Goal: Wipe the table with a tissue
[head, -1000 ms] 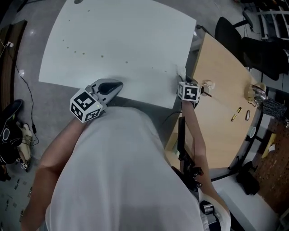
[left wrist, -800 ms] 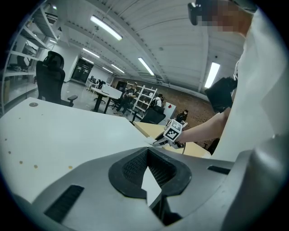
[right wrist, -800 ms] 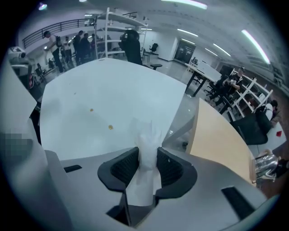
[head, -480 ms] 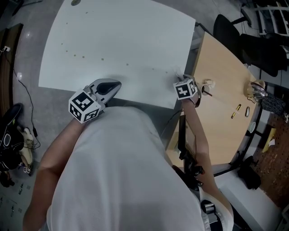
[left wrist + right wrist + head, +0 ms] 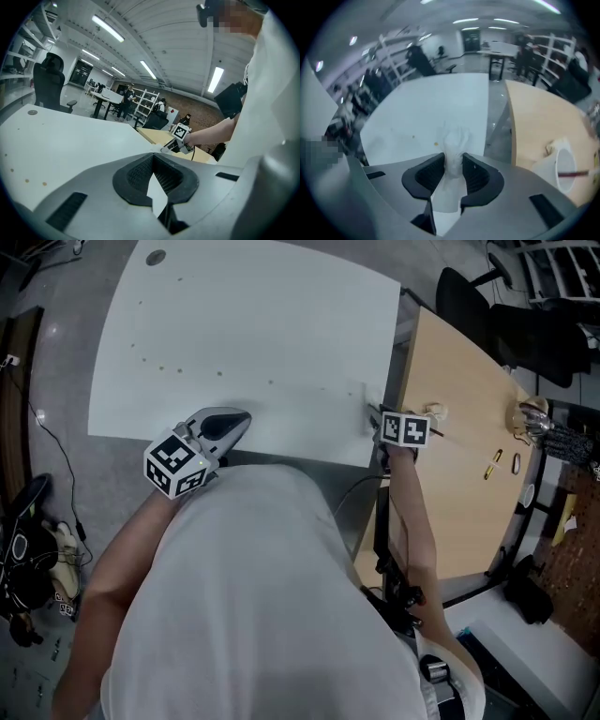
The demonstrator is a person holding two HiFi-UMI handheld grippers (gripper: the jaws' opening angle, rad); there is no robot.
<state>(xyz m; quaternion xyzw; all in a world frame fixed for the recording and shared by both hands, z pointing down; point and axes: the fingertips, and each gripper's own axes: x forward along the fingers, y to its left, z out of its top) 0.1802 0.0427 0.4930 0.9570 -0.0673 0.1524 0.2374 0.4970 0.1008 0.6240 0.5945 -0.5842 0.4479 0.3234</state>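
Pinching the tissue (image 5: 454,138): right gripper (image 5: 453,156) has it clamped between both dark pads. The jaws have just been closing, with the tissue between them. A crumpled white tuft sticks out past the tips and the rest trails back between the jaws. The tissue sits over the right edge of the white table (image 5: 262,324), close to its near corner, just beside the gap to the wooden table (image 5: 459,446). Can't tell whether the tuft actually touches the surface. The right gripper points steeply down; its marker cube (image 5: 405,428) is over the gap.

Left gripper (image 5: 244,416) is at the near edge of the white table, well apart from the right one and angled roughly level. Its tips are pressed together with nothing between them.

Small brownish specks (image 5: 178,369) are scattered across the far-left part of the white table, well away from the tissue. A white cup (image 5: 562,166) lies on the wooden table near the right gripper. A black office chair (image 5: 469,301) stands beyond the wooden table. The person's white shirt (image 5: 253,596) fills the lower head view.
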